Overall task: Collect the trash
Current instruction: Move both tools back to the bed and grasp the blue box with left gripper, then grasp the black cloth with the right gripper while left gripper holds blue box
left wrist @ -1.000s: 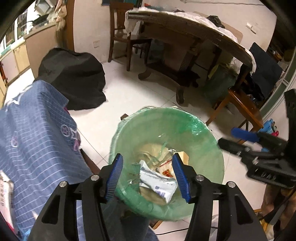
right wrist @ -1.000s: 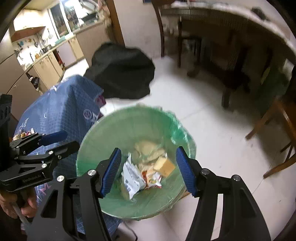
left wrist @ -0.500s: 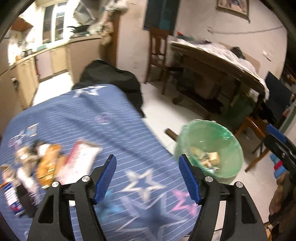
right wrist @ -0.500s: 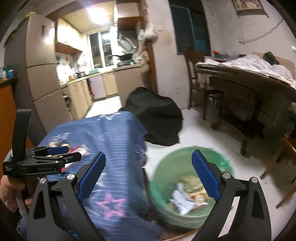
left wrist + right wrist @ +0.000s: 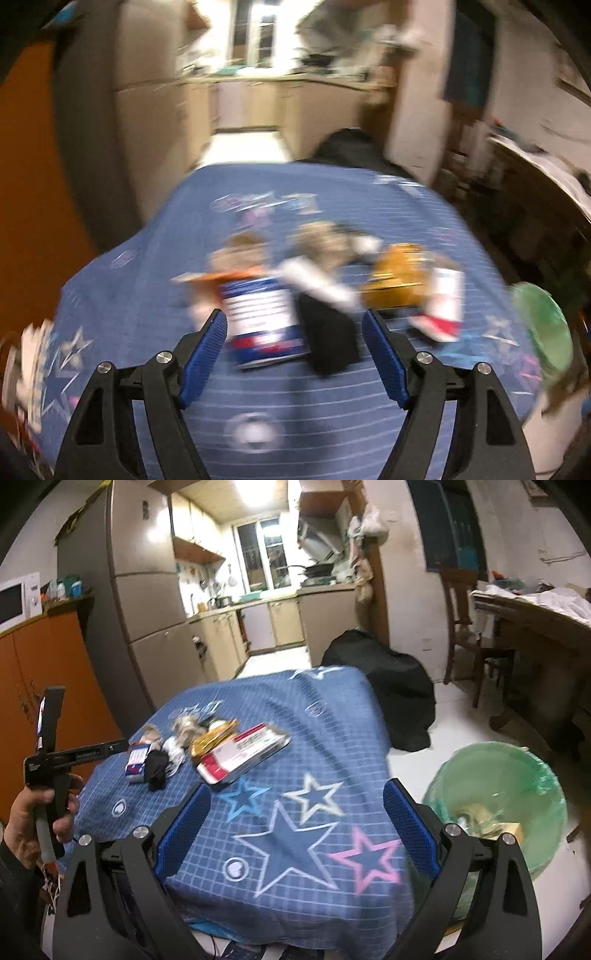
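One bin (image 5: pixel 496 775), two open hand-held grippers (image 5: pixel 295 827).

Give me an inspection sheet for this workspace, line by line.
Surface: table under blue star cloth.
Job's things: trash pile and red-white box on cloth; green-lined bin on floor, holding scraps.
Clutter: black bag on floor.
Grippers: left gripper open over pile; right gripper open, empty.
Cables: one under table's edge.
Surroundings: kitchen, fridge, wooden table.
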